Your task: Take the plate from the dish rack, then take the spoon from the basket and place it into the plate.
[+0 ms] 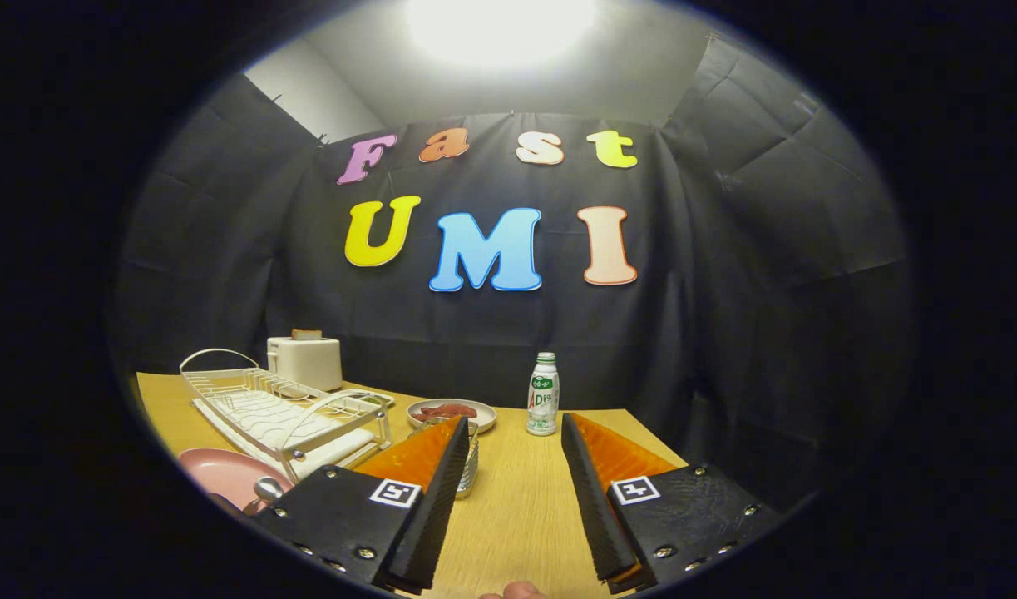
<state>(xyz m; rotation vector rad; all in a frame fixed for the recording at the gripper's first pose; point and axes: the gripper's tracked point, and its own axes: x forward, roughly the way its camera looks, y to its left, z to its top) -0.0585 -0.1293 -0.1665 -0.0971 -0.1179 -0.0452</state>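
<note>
Now the black-and-orange gripper (pixel 512 441) fingers spread, empty; round pink plate (pixel 225 474) holds metal spoon (pixel 267 489) beside white wire dish rack (pixel 283 412), wooden table's (pixel 516 507) left edge.

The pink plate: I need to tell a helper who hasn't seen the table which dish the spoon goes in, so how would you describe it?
Find the white dish rack on the wooden table. The pink plate lies flat on the near side of it, beside the open claw, with a spoon on it. The other plate, farther back, is pale and holds red food.
</note>
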